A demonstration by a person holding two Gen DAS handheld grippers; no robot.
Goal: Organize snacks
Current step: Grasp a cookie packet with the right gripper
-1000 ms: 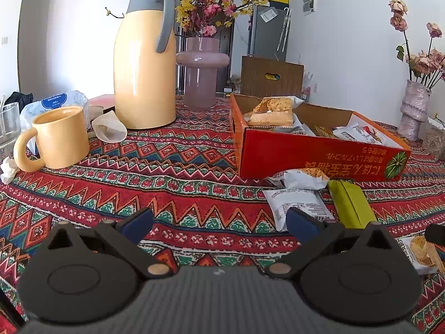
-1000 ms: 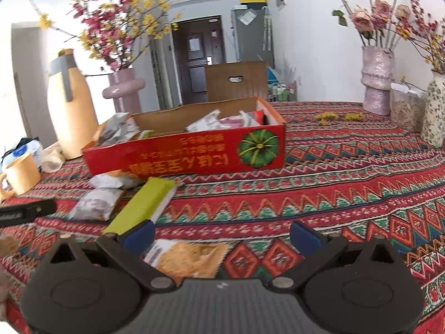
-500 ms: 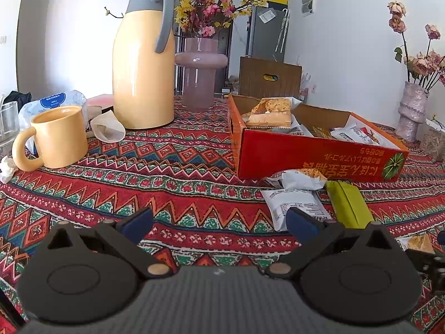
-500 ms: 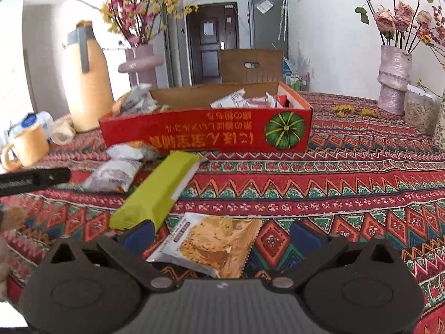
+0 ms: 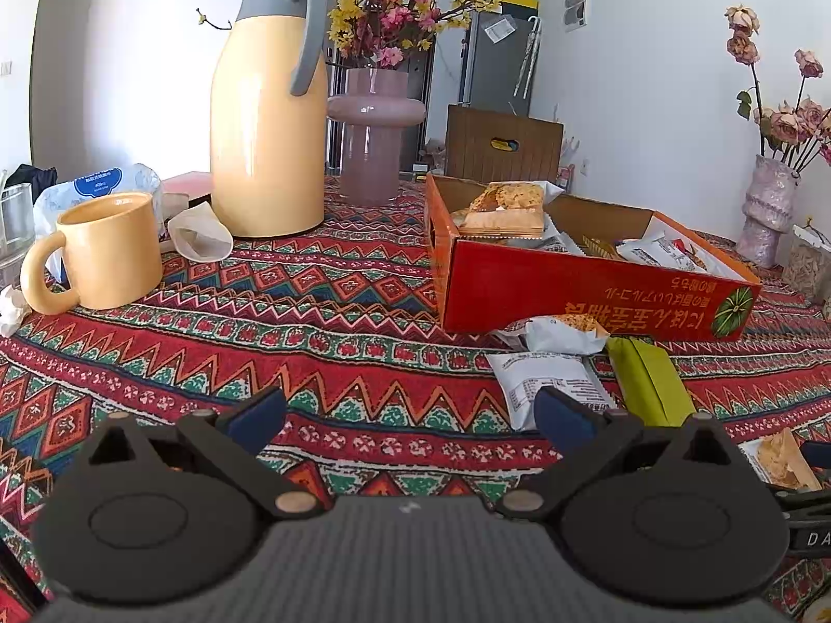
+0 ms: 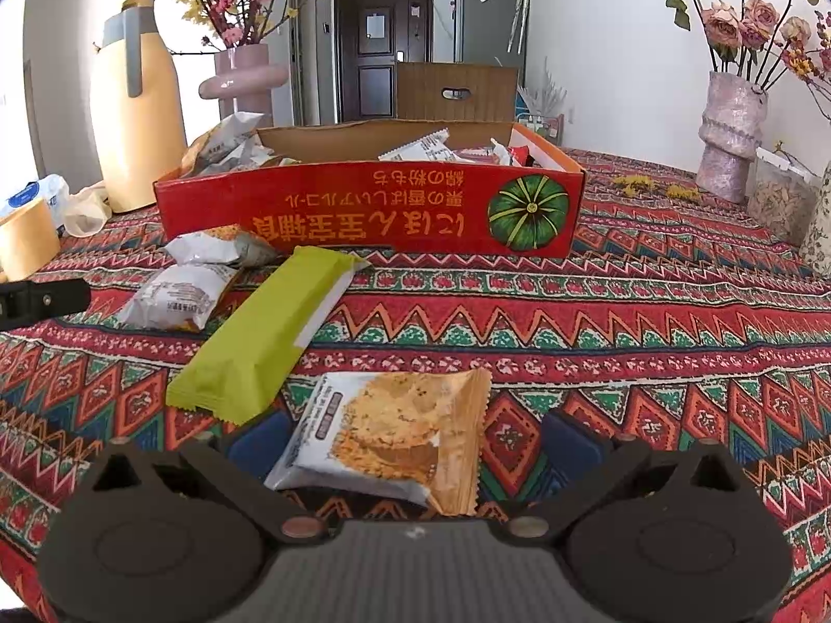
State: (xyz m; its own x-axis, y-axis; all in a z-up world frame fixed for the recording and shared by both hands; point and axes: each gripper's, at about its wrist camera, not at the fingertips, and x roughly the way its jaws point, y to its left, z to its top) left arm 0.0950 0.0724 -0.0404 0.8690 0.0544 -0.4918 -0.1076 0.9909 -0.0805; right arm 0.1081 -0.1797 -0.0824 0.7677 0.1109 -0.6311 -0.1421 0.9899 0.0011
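Hovering low over the patterned cloth on the desk, the right gripper has its blue fingers spread wide with a cracker packet lying flat between them, neither pad visibly pressing on it. That packet is white and orange, printed with a golden cracker, and its upper left corner sits just beside the lower end of a long green bar, which slants up toward the red box. Two small white packets lie left of the bar, the farther one right against the box's front wall. Inside the box more wrapped snacks are piled, some poking above the rim at its left end. Over on the other side, the left gripper hangs above the cloth with its fingers wide apart too, nothing between them but bare pattern. From that view a white packet with printed text lies close to the right fingertip, the green bar just beyond it, and the red box behind both. A yellow mug stands at the left, a tall yellow jug behind it, and a pink vase with flowering branches next to the jug. At the far right edge of the left view, a corner of the cracker packet peeks out.
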